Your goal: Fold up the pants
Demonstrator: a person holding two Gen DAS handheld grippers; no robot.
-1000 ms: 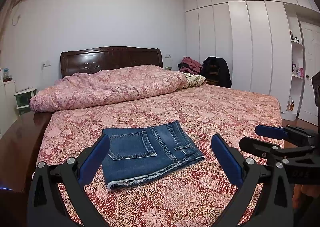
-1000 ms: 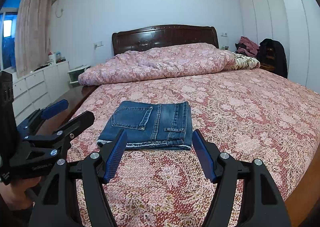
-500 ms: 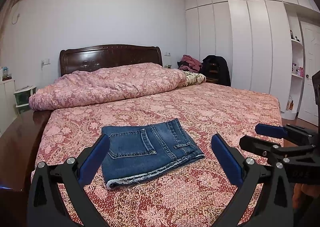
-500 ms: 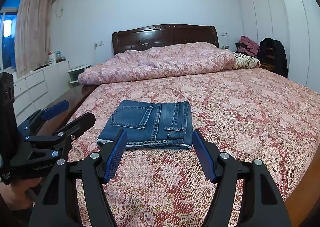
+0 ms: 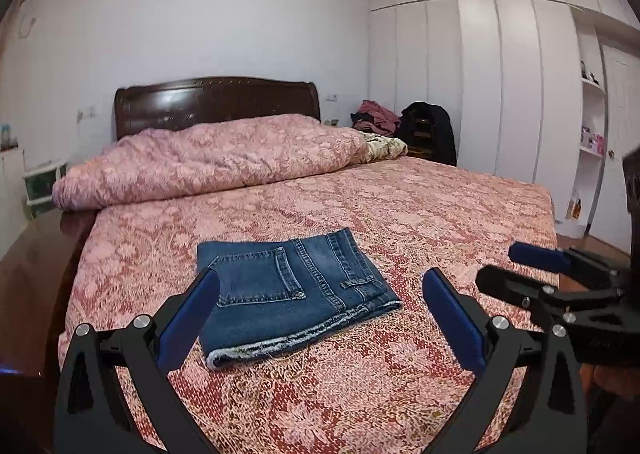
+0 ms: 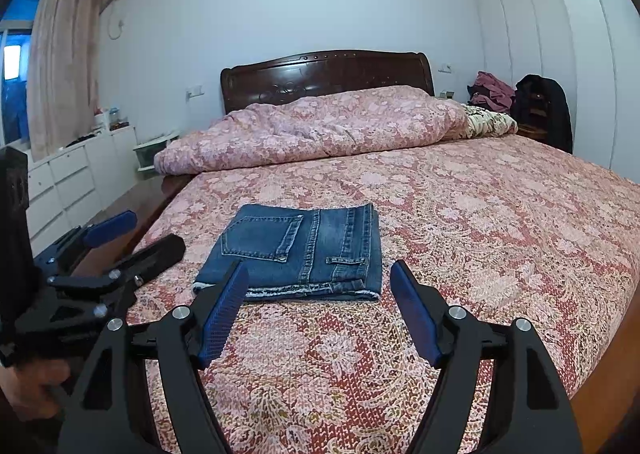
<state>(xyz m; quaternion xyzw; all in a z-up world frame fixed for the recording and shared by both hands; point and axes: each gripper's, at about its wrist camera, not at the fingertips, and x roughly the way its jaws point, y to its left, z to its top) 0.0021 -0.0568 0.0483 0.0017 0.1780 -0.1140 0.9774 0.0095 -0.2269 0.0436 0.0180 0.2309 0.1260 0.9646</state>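
Observation:
The blue jeans [image 5: 288, 290] lie folded into a flat rectangle on the pink patterned bedspread [image 5: 400, 214], back pocket up and frayed hem towards me. My left gripper [image 5: 320, 278] hovers open just short of their near edge, holding nothing. My right gripper [image 6: 319, 268] hangs before the same edge of the jeans [image 6: 296, 250]; its jaws are opening with nothing between them. Each gripper also shows in the other's view: the right gripper [image 5: 500, 264] to the right of the jeans, the left gripper [image 6: 154, 231] to their left.
A rolled pink duvet [image 5: 208, 158] lies across the head of the bed below the dark wooden headboard [image 5: 216, 102]. White wardrobes [image 5: 500, 86] line the right wall, with a chair of clothes [image 5: 428, 130] beside them. White drawers [image 6: 60, 190] stand left of the bed.

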